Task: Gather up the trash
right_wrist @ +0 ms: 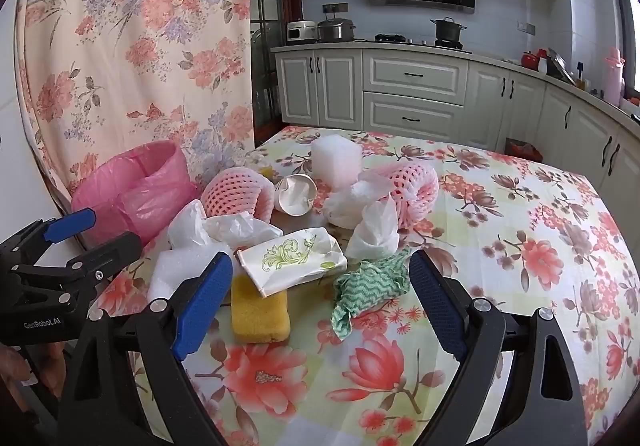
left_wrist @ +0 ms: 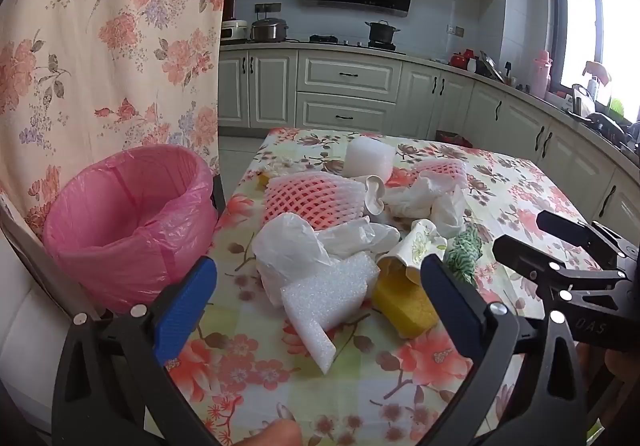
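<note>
Both claws hang spread wide over the near edge of the floral tablecloth [right_wrist: 520, 213], gripping nothing. Between the blue pads of the left gripper [left_wrist: 318, 300] lies a white foam sheet [left_wrist: 332, 296]; ahead of the right gripper [right_wrist: 320, 304] sit a yellow sponge [right_wrist: 260, 316], a flattened paper cup with green scrollwork [right_wrist: 294, 262] resting on it, and a crumpled green zigzag cloth [right_wrist: 370, 284]. Beyond lie white plastic bags [left_wrist: 288, 246] and pink foam fruit nets [left_wrist: 316, 197] (two of them). Left of the table stands the pink-lined bin [left_wrist: 128, 221].

You get bright daylight from the blown-out window [left_wrist: 600, 45] on the right (pure white glare). Both views stay sharp at centre, while fisheye bending curves the cabinets [right_wrist: 412, 85] and darkens the corners.
</note>
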